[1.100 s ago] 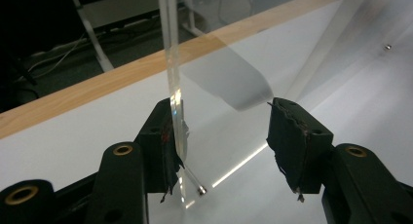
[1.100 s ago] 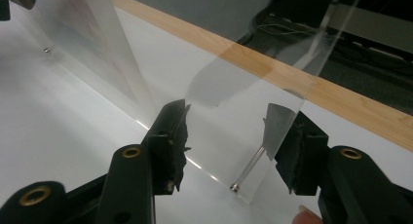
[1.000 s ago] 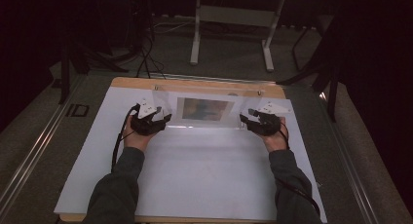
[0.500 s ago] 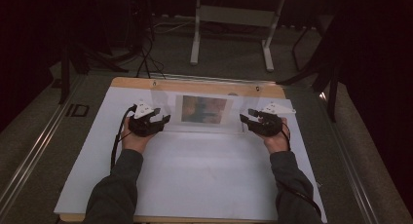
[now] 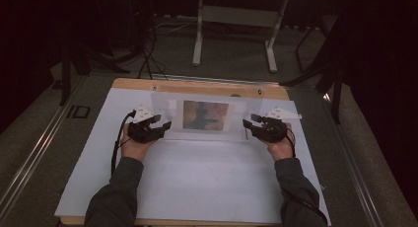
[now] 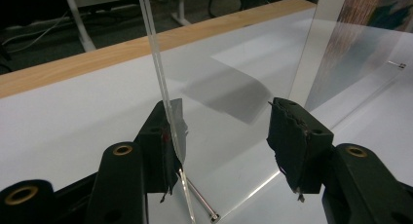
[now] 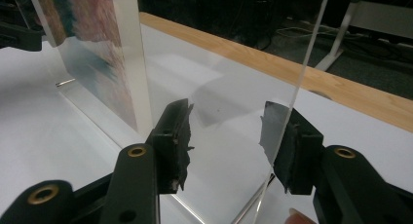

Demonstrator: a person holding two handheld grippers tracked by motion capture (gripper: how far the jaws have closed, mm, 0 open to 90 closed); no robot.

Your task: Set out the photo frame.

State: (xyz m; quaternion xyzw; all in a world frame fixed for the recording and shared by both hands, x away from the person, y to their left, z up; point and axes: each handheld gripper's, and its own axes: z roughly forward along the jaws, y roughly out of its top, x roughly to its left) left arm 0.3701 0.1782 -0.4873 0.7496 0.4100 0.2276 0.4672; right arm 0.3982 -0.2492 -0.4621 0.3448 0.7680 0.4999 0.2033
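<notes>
bracketing the clear acrylic frame (image 5: 204,119) ends with both grippers' jaws spread, not yet pinching; squeezing evenly, keeping it upright.

A: Lab or test bay, not a home. Dark room, black surrounds at 9 and 3 o'clock.
B: Evidence?
A: Plywood bench (image 5: 197,85) under a white sheet (image 5: 197,177), metal floor rail (image 5: 34,158) at 8 o'clock, cables (image 5: 148,54) on grey carpet at 11.
B: Furniture?
A: White-legged desk frame (image 5: 234,34) at 12 o'clock. Office-style, bare.
</notes>
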